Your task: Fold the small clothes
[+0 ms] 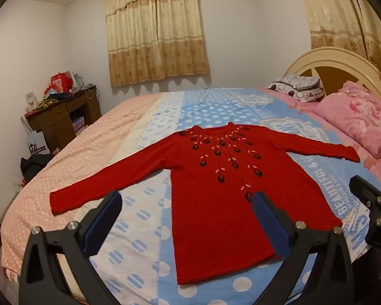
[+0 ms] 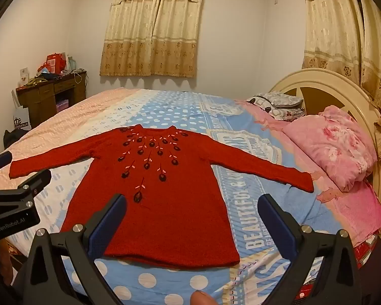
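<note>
One red sweater (image 1: 210, 198) is laid flat on the bed (image 1: 149, 117), sleeves spread toward 9 and 3 o'clock; left gripper (image 1: 186, 200) and right gripper (image 2: 191, 203) fingers are held apart, nothing clamped.

In the left wrist view, the right finger of the left gripper (image 1: 186, 204) covers part of the red sweater (image 1: 216, 203) near its hem corner. The right gripper (image 1: 376, 203) is cut off by the frame's right edge, so its jaws cannot be judged there. The clutter on the wooden desk (image 1: 63, 117) is too small to identify. In the right wrist view, a fingertip (image 2: 200, 298) is cropped by the bottom edge, and the bed's (image 2: 165, 111) near edge is hidden behind the gripper bodies.
</note>
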A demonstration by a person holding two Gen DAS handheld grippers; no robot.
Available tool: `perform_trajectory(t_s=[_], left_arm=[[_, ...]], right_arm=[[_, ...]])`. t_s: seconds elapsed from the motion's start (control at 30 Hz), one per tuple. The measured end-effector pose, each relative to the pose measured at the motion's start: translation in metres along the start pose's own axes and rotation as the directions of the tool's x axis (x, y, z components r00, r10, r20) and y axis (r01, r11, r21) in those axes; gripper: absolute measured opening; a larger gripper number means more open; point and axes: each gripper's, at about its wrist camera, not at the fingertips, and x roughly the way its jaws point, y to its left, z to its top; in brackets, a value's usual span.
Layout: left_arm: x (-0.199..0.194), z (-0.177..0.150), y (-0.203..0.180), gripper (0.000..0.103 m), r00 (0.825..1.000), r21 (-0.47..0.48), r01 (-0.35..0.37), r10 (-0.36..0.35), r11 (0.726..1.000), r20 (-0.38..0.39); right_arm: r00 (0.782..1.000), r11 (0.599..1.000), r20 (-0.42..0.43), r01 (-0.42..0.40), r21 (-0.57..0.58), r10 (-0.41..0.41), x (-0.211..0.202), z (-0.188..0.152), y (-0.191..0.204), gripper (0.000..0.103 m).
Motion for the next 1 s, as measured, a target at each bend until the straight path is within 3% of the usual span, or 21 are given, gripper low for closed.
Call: perform_trajectory(t_s=[1.0], left_arm=[[0.003,-0.002,0.003,0.103,1.0,0.003,-0.001,0.001,1.0,-0.009]], right_arm=[[1.0,1.0,-0.03,-0.002,0.01,0.002,0.013,-0.005,-0.003,0.102]])
